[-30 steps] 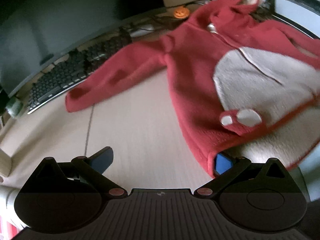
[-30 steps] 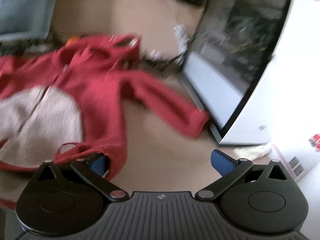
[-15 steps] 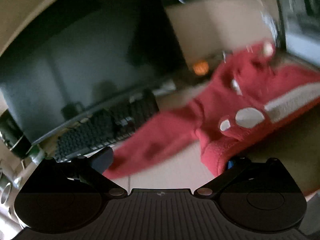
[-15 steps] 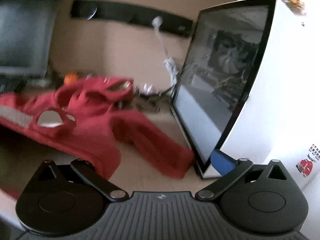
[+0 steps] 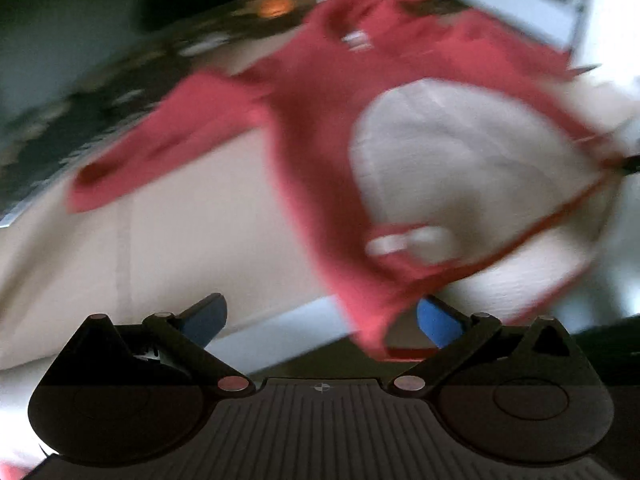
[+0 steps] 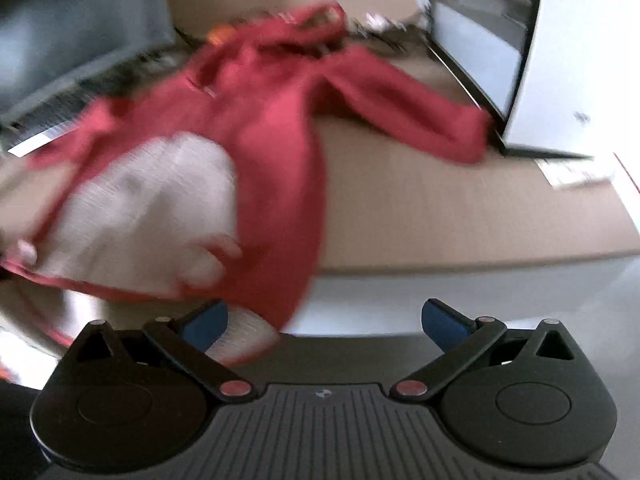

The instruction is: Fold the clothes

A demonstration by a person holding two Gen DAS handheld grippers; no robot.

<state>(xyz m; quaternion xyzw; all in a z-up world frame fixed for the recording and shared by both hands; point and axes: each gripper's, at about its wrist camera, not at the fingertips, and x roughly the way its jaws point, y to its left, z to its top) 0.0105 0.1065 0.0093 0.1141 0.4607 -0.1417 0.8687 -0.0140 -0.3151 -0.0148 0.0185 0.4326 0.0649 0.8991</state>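
A red fleece jacket point(image 5: 312, 128) with a cream belly panel point(image 5: 440, 152) lies spread on the beige table point(image 5: 168, 248), sleeves out to both sides. It also shows in the right wrist view point(image 6: 276, 132). Both views are blurred by motion. My left gripper point(image 5: 320, 318) has its jaws wide apart, and the jacket's lower left hem corner hangs over the table edge by its right finger. My right gripper point(image 6: 324, 320) also has its jaws wide apart, and the lower right hem corner droops by its left finger. Neither grips the cloth.
A dark monitor point(image 5: 60, 20) and black keyboard point(image 5: 72, 120) stand at the back left. A small orange object point(image 5: 274, 4) sits behind the jacket. A white computer case point(image 6: 560, 60) with a glass side stands at the right, near the right sleeve cuff point(image 6: 460, 136).
Both grippers swung up, then dropped back and pulled toward the table's front edge. The jacket's hem now overhangs that edge. The jaws stayed apart throughout.
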